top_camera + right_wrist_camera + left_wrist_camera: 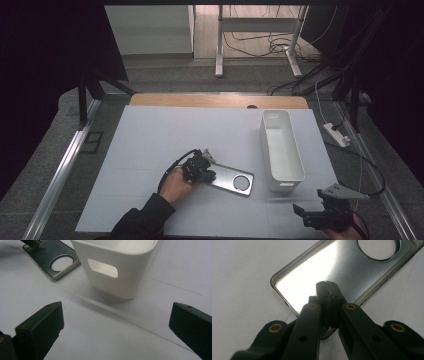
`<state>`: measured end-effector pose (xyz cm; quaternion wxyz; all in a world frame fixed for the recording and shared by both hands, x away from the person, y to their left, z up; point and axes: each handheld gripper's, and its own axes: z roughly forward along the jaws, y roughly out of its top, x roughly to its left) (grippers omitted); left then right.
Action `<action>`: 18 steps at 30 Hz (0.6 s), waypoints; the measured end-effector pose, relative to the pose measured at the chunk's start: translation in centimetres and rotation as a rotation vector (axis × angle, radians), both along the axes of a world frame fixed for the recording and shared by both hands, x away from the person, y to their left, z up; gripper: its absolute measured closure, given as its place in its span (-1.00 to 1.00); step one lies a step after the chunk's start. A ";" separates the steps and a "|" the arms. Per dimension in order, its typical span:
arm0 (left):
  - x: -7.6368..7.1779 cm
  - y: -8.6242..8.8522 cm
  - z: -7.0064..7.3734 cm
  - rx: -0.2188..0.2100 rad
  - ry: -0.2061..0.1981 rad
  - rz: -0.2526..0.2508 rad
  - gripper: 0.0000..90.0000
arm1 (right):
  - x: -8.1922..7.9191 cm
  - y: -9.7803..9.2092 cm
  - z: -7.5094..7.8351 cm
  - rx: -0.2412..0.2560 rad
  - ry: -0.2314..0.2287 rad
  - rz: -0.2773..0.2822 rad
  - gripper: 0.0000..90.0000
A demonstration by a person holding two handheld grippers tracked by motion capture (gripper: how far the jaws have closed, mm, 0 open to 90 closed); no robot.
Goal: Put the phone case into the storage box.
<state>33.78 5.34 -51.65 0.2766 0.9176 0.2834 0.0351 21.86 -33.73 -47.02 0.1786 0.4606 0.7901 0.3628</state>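
**Left claw pinched on the phone case's end**

The phone case (231, 180) lies flat on the white table (150, 150), hollow side up, near the front edge and just left of the white bin (281, 150). It is a silvery shell with a round camera hole at its right end, the end nearer the bin. In the left gripper view the case (342, 267) shows a shiny inner face and a raised rim, with the hole at the far corner.

The left claw (200, 167) sits over the case's left end, held by a hand (176, 184) in a dark sleeve. In its own view the left claw (327, 290) has its jaws pressed together, tips over the case's near edge; whether the rim lies between them I cannot tell.

The bin stands upright and long, its handle slot facing the person. In the right gripper view the bin (112, 267) is just beside the case (53, 260), not touching it.

The right claw (312, 211) hovers at the table's front right corner, well apart from the case, jaws wide apart with nothing between them.
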 end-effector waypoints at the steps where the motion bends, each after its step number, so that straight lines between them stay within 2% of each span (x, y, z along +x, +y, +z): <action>1: 0.0 0.0 0.0 0.000 0.000 0.000 0.98 | 0.0 0.0 0.0 0.001 0.000 -0.001 -1.00; 9: -0.8 0.2 0.0 -0.007 0.017 -0.005 0.98 | 0.0 -0.1 0.0 0.006 0.002 -0.010 -0.99; 13: -1.5 0.1 0.0 0.003 0.016 -0.016 0.98 | 0.0 -0.1 0.0 0.003 -0.001 -0.007 -0.99; 18: -2.2 0.2 0.0 -0.002 0.035 -0.028 0.98 | 0.0 0.0 0.0 0.001 -0.004 -0.006 -0.99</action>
